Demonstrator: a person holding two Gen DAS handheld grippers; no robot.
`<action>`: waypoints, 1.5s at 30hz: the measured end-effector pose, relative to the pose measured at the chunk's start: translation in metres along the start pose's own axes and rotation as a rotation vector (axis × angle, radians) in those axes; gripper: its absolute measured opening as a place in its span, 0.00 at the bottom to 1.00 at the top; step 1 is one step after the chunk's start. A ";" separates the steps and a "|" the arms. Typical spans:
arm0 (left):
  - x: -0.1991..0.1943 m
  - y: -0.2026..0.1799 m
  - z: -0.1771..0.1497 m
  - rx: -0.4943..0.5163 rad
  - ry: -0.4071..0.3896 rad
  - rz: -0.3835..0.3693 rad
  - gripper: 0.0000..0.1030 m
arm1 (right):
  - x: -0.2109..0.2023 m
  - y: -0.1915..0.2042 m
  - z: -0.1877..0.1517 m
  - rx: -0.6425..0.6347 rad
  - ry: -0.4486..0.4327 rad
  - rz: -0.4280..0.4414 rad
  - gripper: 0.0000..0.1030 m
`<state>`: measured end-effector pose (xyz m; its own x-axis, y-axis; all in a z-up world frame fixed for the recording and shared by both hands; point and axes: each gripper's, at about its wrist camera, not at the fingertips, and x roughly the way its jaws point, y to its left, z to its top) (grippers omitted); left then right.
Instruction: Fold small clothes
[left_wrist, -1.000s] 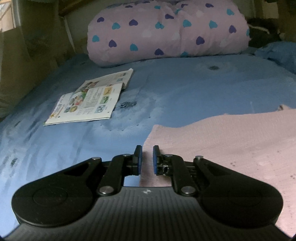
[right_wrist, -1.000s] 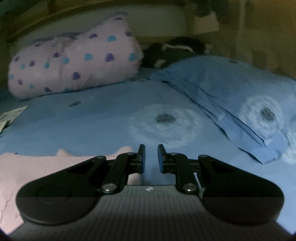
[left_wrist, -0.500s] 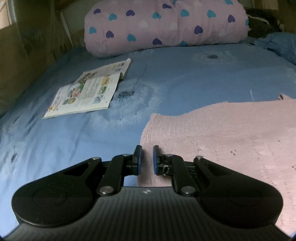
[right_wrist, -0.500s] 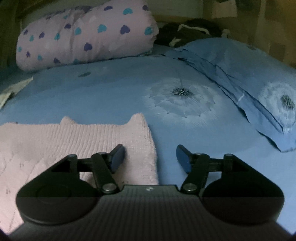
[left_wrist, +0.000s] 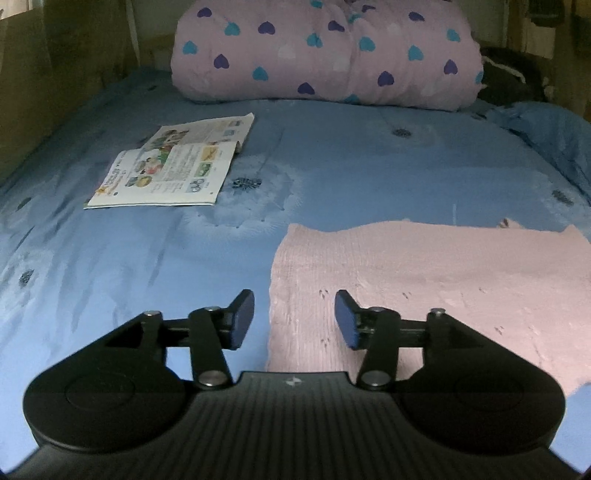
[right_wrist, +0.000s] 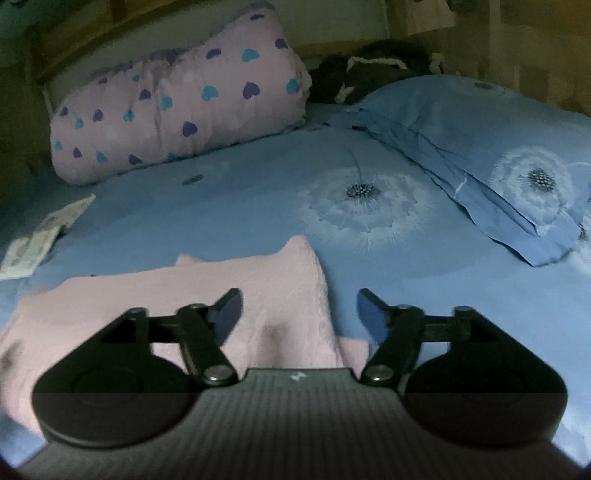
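Note:
A pink knitted garment (left_wrist: 424, 273) lies flat on the blue bedsheet, folded over on itself. My left gripper (left_wrist: 294, 319) hangs over its left edge with the jaws opening; nothing is pinched between the blue pads. In the right wrist view the same pink garment (right_wrist: 207, 295) shows its right edge and a small bump at the far corner. My right gripper (right_wrist: 299, 314) hovers over that right edge, jaws opening wide, and the cloth lies loose below them, not gripped.
An open picture booklet (left_wrist: 173, 166) lies on the sheet at the left. A pink bolster with hearts (left_wrist: 325, 55) lies across the bed head. A blue pillow (right_wrist: 480, 147) sits at the right, dark clothing (right_wrist: 369, 70) behind it.
Both grippers were shut at the garment's edges and have opened, the right first, then the left. Both have drawn back and up, so more of the garment shows.

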<state>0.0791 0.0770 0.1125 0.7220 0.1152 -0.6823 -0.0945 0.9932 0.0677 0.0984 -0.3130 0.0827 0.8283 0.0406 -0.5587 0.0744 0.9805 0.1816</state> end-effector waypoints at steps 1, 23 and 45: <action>-0.004 0.001 -0.001 -0.001 0.004 -0.002 0.56 | -0.007 0.000 -0.001 0.000 -0.004 0.005 0.78; -0.012 -0.008 -0.032 0.002 0.035 -0.065 0.64 | -0.032 -0.018 -0.053 0.165 0.080 0.044 0.78; 0.023 0.015 -0.043 -0.106 0.069 -0.134 0.66 | -0.014 -0.008 -0.070 0.337 0.054 0.102 0.79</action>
<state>0.0654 0.0936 0.0665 0.6846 -0.0227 -0.7286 -0.0754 0.9919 -0.1017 0.0475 -0.3077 0.0326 0.8113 0.1540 -0.5640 0.1790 0.8530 0.4902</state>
